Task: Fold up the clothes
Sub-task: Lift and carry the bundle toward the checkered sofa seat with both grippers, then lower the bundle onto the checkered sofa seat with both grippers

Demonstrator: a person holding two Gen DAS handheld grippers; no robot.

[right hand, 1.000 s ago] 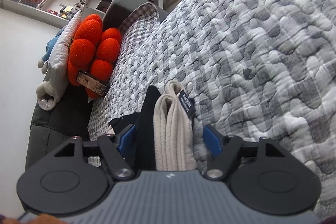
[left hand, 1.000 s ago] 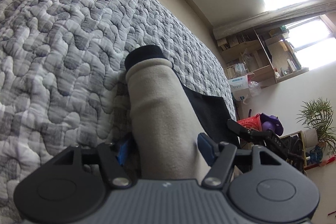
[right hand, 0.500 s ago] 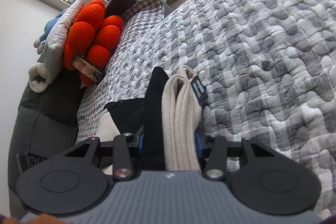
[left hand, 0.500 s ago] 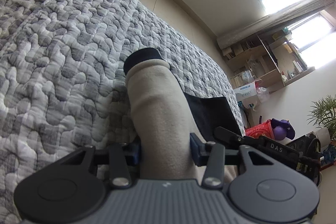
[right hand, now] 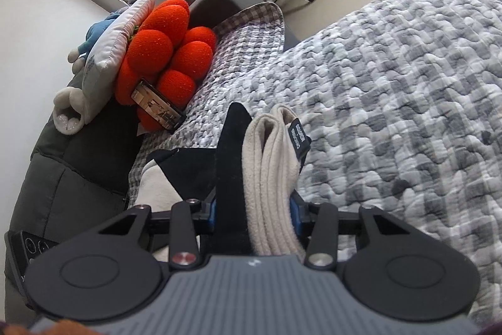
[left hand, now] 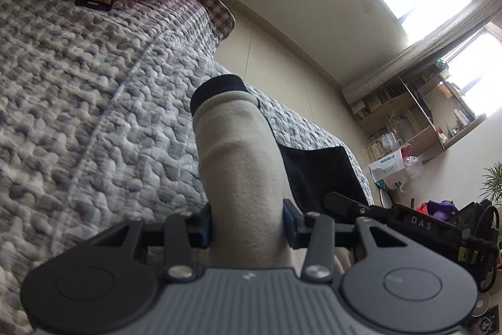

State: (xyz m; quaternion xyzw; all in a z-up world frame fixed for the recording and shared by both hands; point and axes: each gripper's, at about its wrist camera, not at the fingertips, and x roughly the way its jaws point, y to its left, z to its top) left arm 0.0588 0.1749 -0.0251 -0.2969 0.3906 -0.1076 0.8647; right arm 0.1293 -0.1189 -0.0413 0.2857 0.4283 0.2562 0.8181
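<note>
A beige fleece garment with black trim lies over a grey quilted bed. In the left wrist view its rolled beige edge [left hand: 241,165] with a black cuff runs forward between the fingers, and my left gripper [left hand: 248,225] is shut on it. In the right wrist view a bunched beige fold [right hand: 273,178] and a black panel [right hand: 232,165] with a small black label stand upright between the fingers, and my right gripper [right hand: 254,215] is shut on them. The rest of the garment hangs below and is mostly hidden.
The grey quilted bedspread [right hand: 392,90] fills most of both views. An orange lumpy cushion [right hand: 169,58] with a phone [right hand: 157,104] leaning on it sits at the head of the bed beside a white pillow [right hand: 116,52]. Shelves, a window and a plant [left hand: 492,181] line the room.
Both grippers went from open to shut on the garment's edge, then lifted it, so more of the room and the cushion came into view.
</note>
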